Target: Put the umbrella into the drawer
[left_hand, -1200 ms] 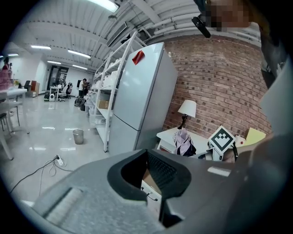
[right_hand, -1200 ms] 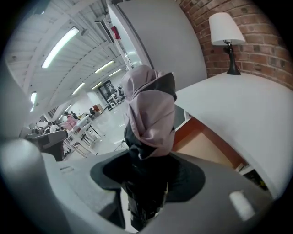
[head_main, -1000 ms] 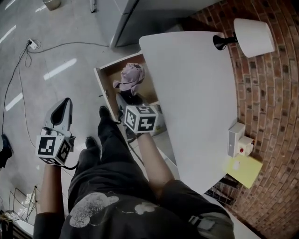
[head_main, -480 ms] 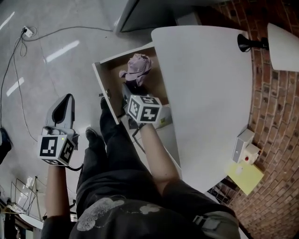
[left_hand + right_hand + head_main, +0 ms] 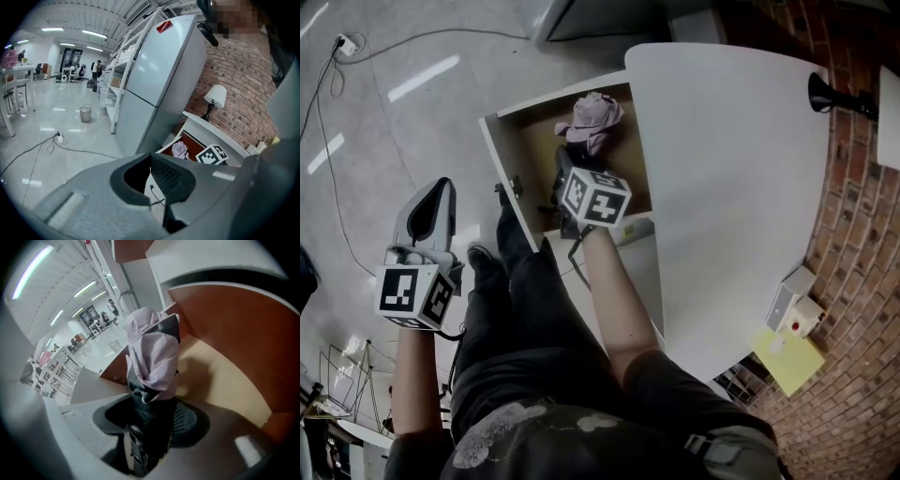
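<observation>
The umbrella (image 5: 592,120), folded, with lilac cloth and a dark lower part, reaches into the open drawer (image 5: 501,159) under the white table. My right gripper (image 5: 569,172) is shut on its dark part just behind the cloth. In the right gripper view the umbrella (image 5: 154,357) stands out from between the jaws of the right gripper (image 5: 150,406), over the drawer's tan bottom (image 5: 220,376). My left gripper (image 5: 439,187) hangs over the floor left of the drawer, shut, with nothing in it. The left gripper (image 5: 157,161) looks toward the drawer (image 5: 190,140).
The white table top (image 5: 731,187) covers the drawer's right side. On it are a black lamp base (image 5: 825,92), a white box (image 5: 787,305) and a yellow pad (image 5: 792,361). The person's legs (image 5: 516,300) stand at the drawer's front. A cable (image 5: 337,56) lies on the floor.
My right gripper has sunk with the umbrella, whose cloth end now lies deeper in the drawer. My left gripper has come lower beside the person's leg.
</observation>
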The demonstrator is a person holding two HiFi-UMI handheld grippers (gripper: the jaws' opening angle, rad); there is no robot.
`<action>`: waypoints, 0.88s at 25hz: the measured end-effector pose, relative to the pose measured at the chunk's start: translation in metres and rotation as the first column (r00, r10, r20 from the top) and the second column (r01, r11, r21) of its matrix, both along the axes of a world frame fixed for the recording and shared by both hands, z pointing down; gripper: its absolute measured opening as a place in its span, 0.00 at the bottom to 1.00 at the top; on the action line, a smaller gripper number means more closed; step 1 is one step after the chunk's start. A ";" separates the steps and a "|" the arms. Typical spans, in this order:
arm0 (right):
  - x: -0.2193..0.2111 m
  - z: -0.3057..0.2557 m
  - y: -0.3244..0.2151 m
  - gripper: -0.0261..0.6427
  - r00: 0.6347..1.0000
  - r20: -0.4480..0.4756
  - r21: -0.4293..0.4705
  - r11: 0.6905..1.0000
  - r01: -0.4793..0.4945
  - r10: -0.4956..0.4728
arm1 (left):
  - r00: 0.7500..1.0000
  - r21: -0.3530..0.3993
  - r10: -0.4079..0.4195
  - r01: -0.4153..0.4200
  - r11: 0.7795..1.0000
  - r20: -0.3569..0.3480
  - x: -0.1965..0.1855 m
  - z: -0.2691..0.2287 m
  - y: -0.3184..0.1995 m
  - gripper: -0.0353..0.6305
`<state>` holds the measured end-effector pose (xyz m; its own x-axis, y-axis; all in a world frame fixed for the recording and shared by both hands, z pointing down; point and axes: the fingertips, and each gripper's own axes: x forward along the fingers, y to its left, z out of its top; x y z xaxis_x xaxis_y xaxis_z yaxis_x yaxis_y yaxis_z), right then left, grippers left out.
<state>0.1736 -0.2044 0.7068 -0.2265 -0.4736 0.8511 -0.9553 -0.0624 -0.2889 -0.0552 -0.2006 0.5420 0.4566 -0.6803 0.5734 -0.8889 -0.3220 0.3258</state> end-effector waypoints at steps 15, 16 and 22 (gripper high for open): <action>0.007 0.041 0.005 0.39 0.996 -0.081 -0.072 0.996 -0.045 0.039 | 0.999 -0.046 -0.036 0.036 0.998 -0.012 -0.018 0.023 0.003 0.07; 0.009 0.042 0.007 0.39 0.995 -0.088 -0.083 0.995 -0.057 0.049 | 0.999 -0.043 -0.037 0.036 0.998 -0.013 -0.019 0.023 0.003 0.07; 0.012 0.045 0.008 0.39 0.990 -0.132 -0.111 0.992 -0.055 0.040 | 0.999 -0.039 -0.052 0.052 0.998 -0.008 -0.024 0.021 0.003 0.07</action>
